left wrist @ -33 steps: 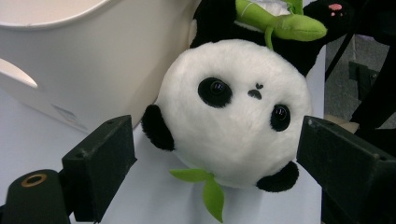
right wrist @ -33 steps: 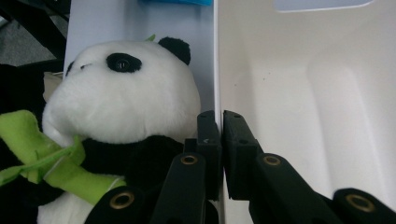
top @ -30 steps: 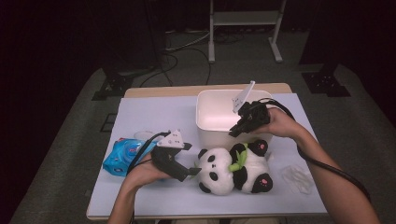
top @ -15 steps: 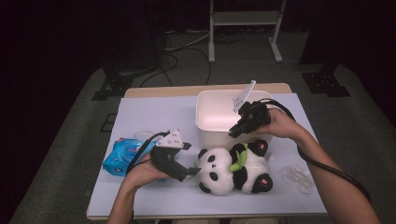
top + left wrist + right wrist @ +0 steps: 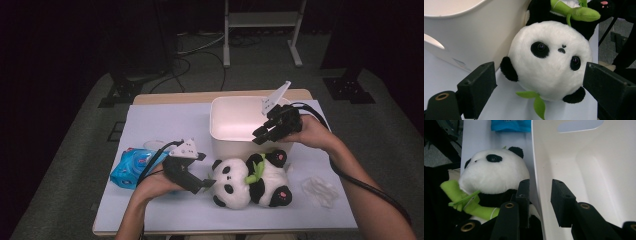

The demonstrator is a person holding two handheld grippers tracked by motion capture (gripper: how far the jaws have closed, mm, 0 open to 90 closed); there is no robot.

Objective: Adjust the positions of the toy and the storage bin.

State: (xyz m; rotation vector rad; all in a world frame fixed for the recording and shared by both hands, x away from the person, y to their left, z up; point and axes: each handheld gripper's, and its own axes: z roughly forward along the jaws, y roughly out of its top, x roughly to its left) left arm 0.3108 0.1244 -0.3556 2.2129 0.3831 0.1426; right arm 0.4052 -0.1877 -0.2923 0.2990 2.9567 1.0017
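Your right gripper (image 5: 263,134) has just been opening its jaws: a second ago they pinched the near wall of the white bin (image 5: 235,122), and now they stand slightly apart, one on each side of that wall, with the pads clear of it in the right gripper view. That hand also sits a touch higher above the bin's rim than it did a second ago.
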